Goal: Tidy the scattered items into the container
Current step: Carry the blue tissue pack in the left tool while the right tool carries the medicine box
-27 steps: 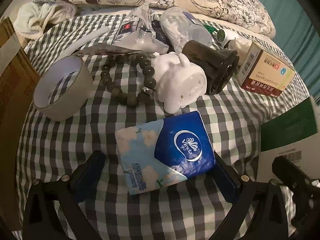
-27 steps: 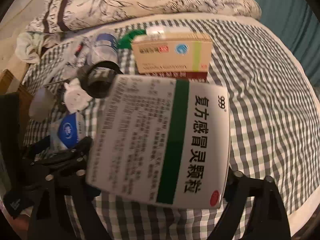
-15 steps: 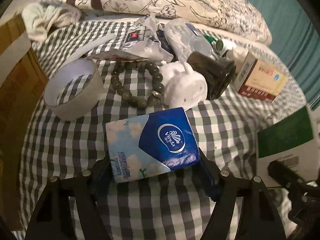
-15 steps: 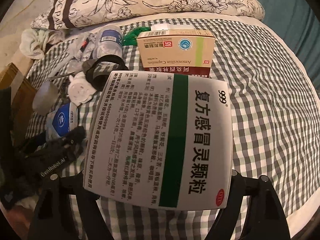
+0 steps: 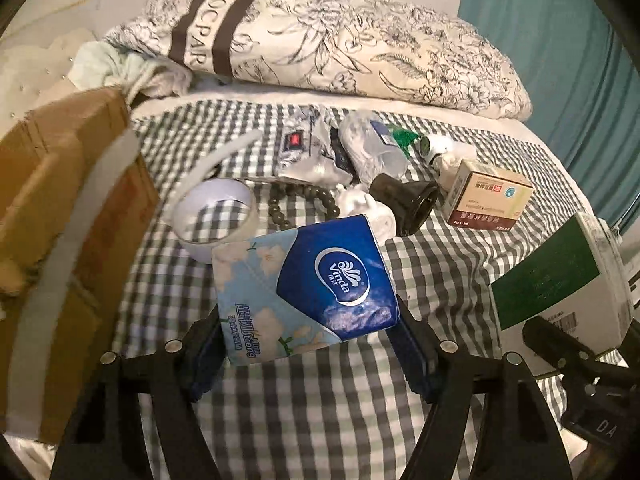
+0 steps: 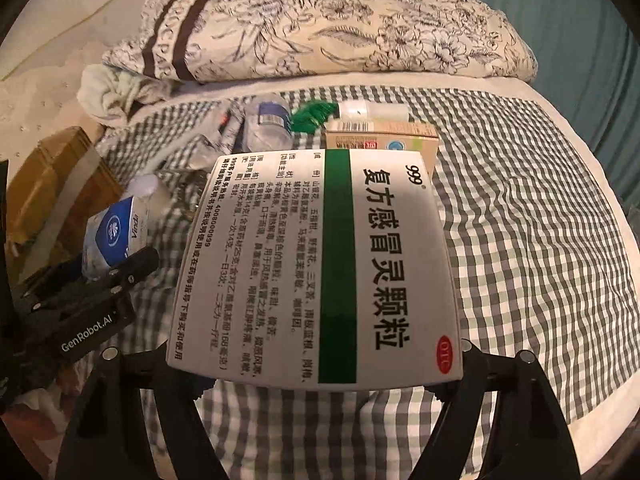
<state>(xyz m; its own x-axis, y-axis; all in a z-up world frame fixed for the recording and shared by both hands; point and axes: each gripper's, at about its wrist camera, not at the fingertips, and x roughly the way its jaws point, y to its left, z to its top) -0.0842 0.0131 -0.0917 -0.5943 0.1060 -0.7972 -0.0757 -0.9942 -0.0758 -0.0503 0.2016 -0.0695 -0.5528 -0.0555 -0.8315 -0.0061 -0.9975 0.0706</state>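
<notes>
My left gripper (image 5: 308, 344) is shut on a blue Vinda tissue pack (image 5: 308, 280) and holds it above the checked bedspread. My right gripper (image 6: 316, 376) is shut on a white medicine box with a green stripe (image 6: 320, 264), also lifted; that box shows at the right of the left wrist view (image 5: 560, 284). The tissue pack shows at the left of the right wrist view (image 6: 114, 236). A brown cardboard box (image 5: 68, 216) stands at the left; it also shows in the right wrist view (image 6: 52, 184).
On the bed lie a tape roll (image 5: 216, 216), a bead bracelet (image 5: 304, 204), a white figurine (image 5: 372, 212), a dark cup on its side (image 5: 412, 204), a tan medicine box (image 5: 488, 200), a crushed bottle (image 5: 372, 148) and foil packets (image 5: 308, 152). A floral pillow (image 5: 340, 48) lies behind.
My left gripper closed on the tissue pack and lifted it off the bed, pulling back. My right gripper raised and levelled the white medicine box.
</notes>
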